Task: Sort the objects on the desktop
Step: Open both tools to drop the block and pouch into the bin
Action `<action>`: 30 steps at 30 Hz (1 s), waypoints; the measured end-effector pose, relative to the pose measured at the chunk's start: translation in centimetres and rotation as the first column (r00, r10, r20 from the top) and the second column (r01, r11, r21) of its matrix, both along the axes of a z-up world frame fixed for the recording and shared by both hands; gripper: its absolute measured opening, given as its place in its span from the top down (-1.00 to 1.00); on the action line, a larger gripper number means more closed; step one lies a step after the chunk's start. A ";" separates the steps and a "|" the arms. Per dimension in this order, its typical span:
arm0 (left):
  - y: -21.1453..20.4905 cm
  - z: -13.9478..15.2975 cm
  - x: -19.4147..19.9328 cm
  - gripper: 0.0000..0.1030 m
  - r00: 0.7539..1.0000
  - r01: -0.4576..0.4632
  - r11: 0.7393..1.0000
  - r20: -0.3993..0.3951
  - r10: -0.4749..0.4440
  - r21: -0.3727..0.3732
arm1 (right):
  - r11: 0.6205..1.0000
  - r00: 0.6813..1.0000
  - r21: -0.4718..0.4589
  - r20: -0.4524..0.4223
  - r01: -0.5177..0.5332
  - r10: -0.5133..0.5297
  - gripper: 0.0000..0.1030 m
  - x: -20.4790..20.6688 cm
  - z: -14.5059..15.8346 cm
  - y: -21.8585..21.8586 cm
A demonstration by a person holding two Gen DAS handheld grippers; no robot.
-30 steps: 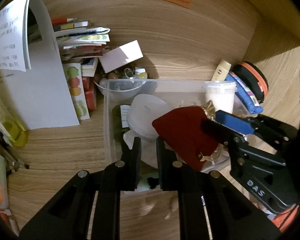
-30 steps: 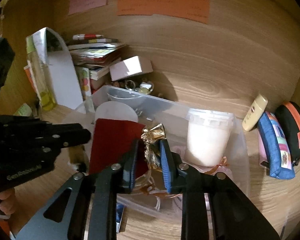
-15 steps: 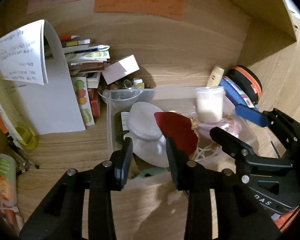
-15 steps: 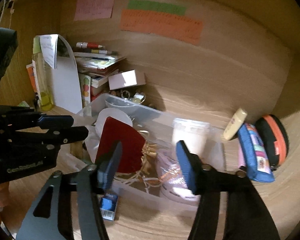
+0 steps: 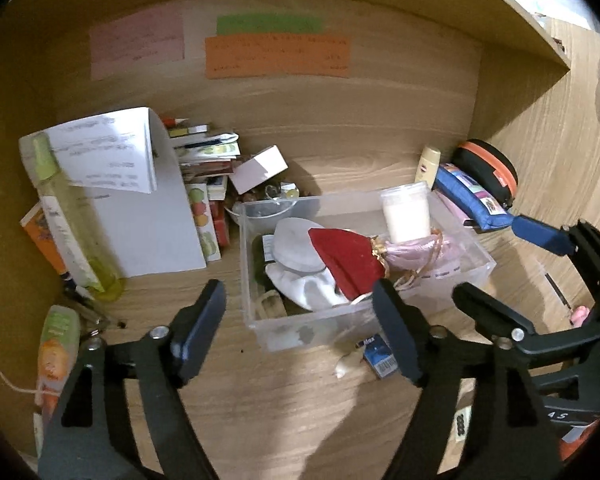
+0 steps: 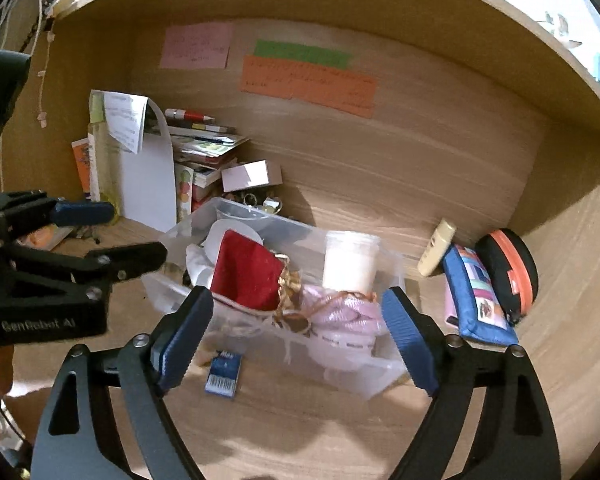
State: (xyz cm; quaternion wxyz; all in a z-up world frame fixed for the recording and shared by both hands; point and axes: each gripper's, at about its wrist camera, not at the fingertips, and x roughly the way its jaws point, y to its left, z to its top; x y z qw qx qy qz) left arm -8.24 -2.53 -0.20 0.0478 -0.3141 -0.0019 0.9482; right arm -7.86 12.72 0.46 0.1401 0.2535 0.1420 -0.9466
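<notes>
A clear plastic bin [image 5: 284, 332] [image 6: 380, 376] stands on the wooden desk. In it lie a red velvet pouch [image 5: 350, 258] [image 6: 246, 274] with a gold tie, a pink bag [image 5: 414, 250] [image 6: 348, 312], a white lidded cup [image 5: 406, 214] [image 6: 350, 262] and a white-lidded jar [image 5: 296, 246]. My left gripper [image 5: 300, 328] hangs in front of the bin, its jaws opening with nothing between them. My right gripper [image 6: 296, 336] is likewise opening and empty, just short of the bin's near wall. Each gripper shows at the edge of the other's view.
A small blue box [image 5: 380, 358] [image 6: 224, 368] lies on the desk in front of the bin. Books and papers [image 5: 204, 152] pile up at the back left beside a yellow bottle [image 5: 76, 232]. A blue pencil case [image 6: 480, 292], an orange-rimmed black case [image 6: 508, 268] and a cream tube [image 6: 436, 252] sit at the right.
Both grippers were shut at the red pouch, the right on its gold tie; both have opened and drawn back and up. The pouch now rests in the bin.
</notes>
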 end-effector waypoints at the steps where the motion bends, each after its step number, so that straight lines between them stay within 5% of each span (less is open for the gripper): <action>1: -0.2 0.0 0.4 -0.68 1.000 -0.006 1.000 0.002 0.006 0.011 | 1.000 1.000 -0.001 0.002 0.002 -0.002 -0.64 0.4 -0.1 0.2; 10: -1.7 -1.5 2.4 -0.79 0.996 -0.066 0.996 0.056 0.063 0.059 | 1.000 0.999 -0.003 0.047 0.001 -0.001 -0.65 4.0 -2.3 2.8; 22: -1.5 -6.5 3.9 -0.79 0.978 -0.107 0.993 0.186 0.096 0.047 | 0.990 0.973 -0.072 0.191 -0.122 0.134 -0.64 8.0 -8.0 3.7; 30: -0.2 -9.1 4.3 -0.79 0.965 -0.086 0.996 0.253 0.075 0.030 | 0.984 0.962 -0.093 0.215 -0.151 0.168 -0.45 8.4 -9.7 3.8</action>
